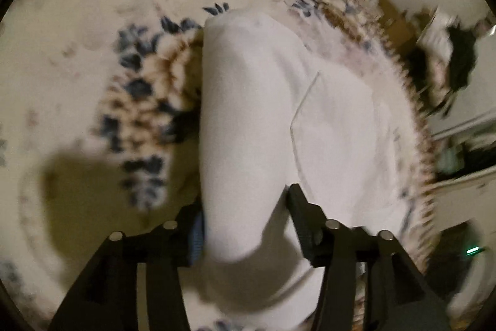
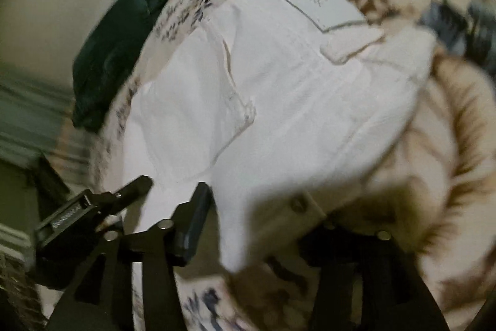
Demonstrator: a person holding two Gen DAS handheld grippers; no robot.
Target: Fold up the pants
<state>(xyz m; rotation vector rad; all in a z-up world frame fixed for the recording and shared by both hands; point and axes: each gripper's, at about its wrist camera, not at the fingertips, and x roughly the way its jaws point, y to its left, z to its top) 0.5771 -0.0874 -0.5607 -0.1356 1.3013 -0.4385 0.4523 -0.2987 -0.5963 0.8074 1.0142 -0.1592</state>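
White pants [image 1: 310, 114] lie on a floral rug [image 1: 77, 36]. In the left wrist view a rolled fold of the pants [image 1: 235, 129] runs up between my fingers; my left gripper [image 1: 245, 213] is shut on this fold, with a back pocket [image 1: 341, 126] to the right. In the right wrist view the pants [image 2: 279, 82] show a back pocket and waistband. My right gripper [image 2: 248, 225] holds a hanging white edge of the pants [image 2: 232, 238]; its right finger is hidden behind the cloth. The other gripper's black finger [image 2: 133, 188] shows at the left.
A dark green garment [image 2: 117, 51] lies off the rug's far edge by the wall. Dark clutter and a white baseboard [image 1: 458, 120] stand at the right of the left wrist view. The rug's fringe [image 1: 412, 114] marks its edge.
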